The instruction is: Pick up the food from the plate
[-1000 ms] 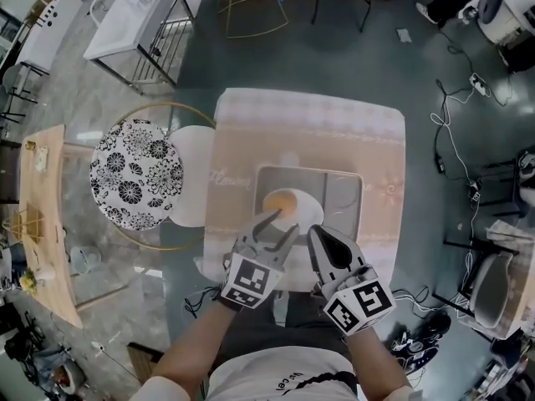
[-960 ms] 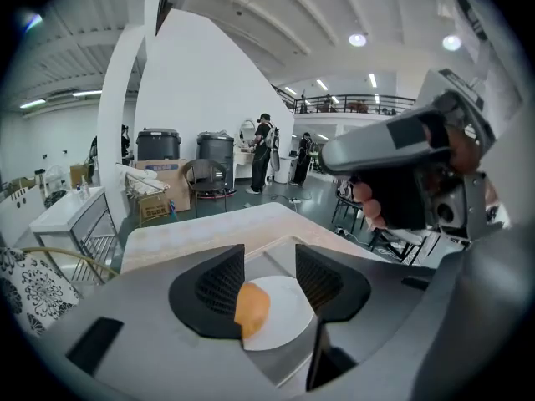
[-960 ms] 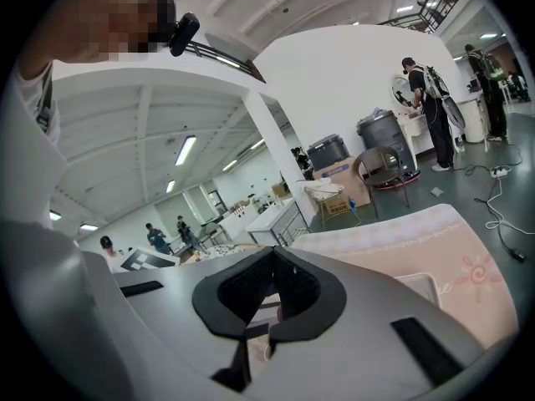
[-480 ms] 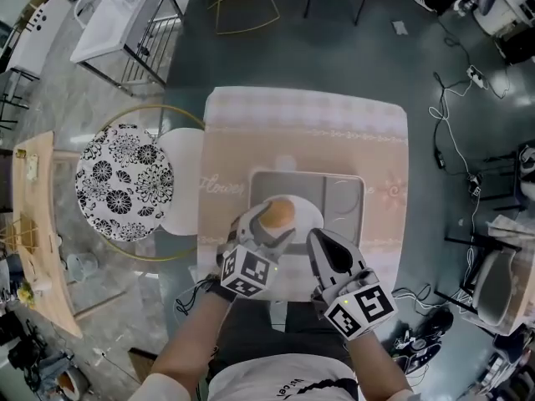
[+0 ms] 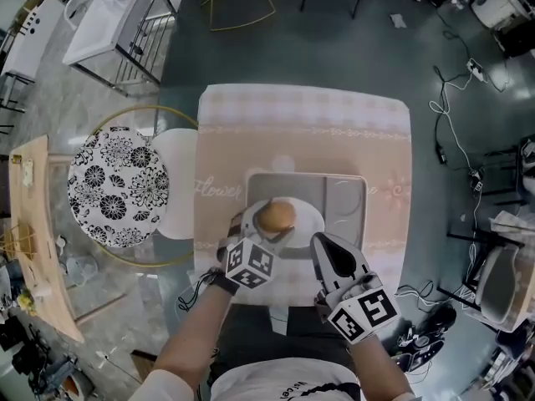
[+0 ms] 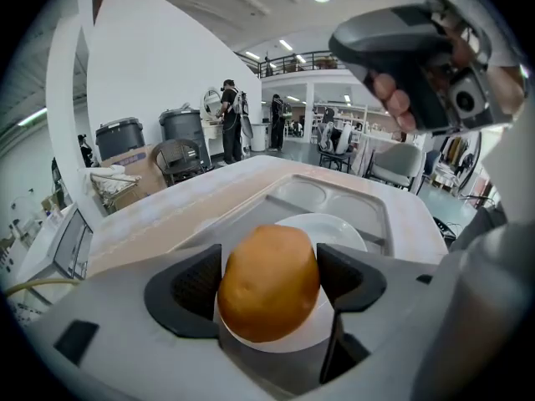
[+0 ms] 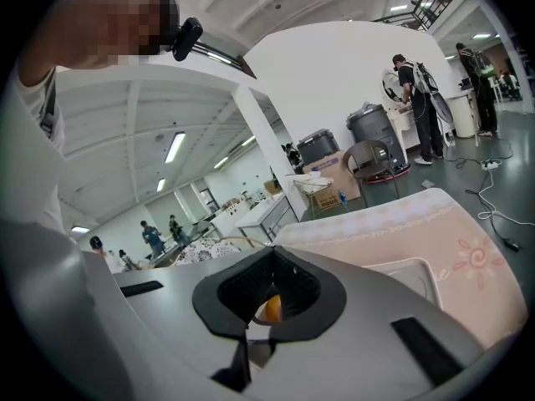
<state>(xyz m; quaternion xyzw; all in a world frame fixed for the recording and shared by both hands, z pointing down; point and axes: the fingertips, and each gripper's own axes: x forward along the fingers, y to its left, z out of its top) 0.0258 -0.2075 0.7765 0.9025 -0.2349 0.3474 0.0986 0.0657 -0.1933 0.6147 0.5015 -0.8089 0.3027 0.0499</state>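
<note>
One bun, one plate, one tray

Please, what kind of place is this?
Probably a big open workshop or lab hall, not a home: a bare grey floor with trailing cables, people standing at work in the background, and an upper gallery with a railing.

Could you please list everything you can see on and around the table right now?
table: one, pink patterned cloth, centre.
tray: one, grey, on the table's near half.
plate: one, white, in the tray's left part.
food: one round piece, golden-brown, on the plate.
chair: one, black-and-white floral cushion, left of the table.
left gripper: one, grey, jaws opening around the food.
right gripper: one, grey, jaws together, empty, beside the plate.
</note>
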